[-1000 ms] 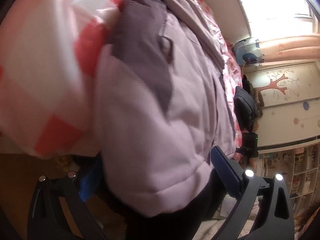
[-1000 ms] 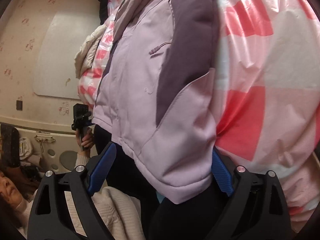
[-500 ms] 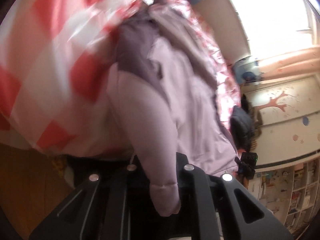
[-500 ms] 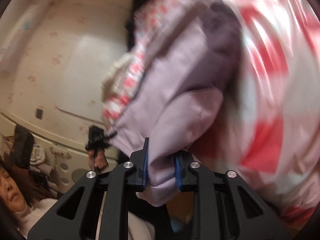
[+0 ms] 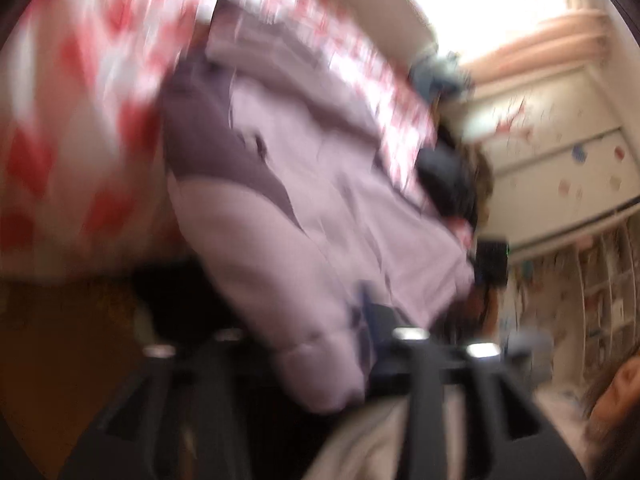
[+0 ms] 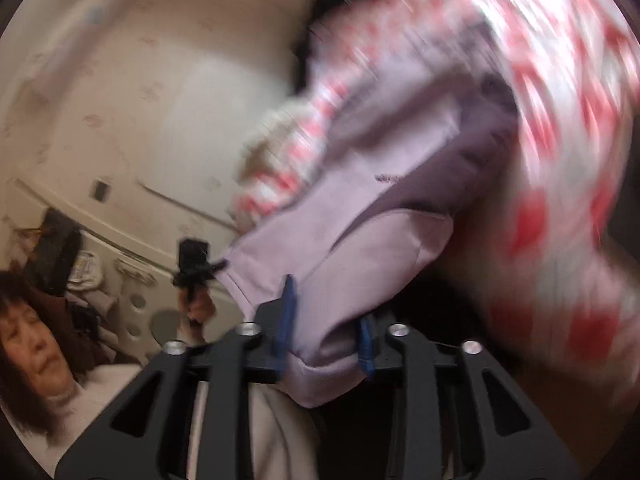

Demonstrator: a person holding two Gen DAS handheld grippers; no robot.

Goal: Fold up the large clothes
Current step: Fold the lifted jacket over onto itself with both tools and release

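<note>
In the left wrist view, the lilac jacket [image 5: 320,200], which had lain flat on the red-checked bed [image 5: 60,120] between wide-spread tongs 1 second earlier, now had its hem corner bunched up between the left tongs [image 5: 308,344], whose jaws were opening around it; blur hid any contact. In the right wrist view, the right tongs [image 6: 326,332] pinched the other hem corner between blue pads [image 6: 286,320], easing apart. Likely both corners were being lifted for the first fold.

My right gripper [image 6: 326,334] points slightly downward, its blue pads [image 6: 285,322] pressing a padded cuff while the jaws ease apart. My left gripper [image 5: 320,344] tilts down more steeply, jaws also opening around a cuff, contact blurred.
</note>
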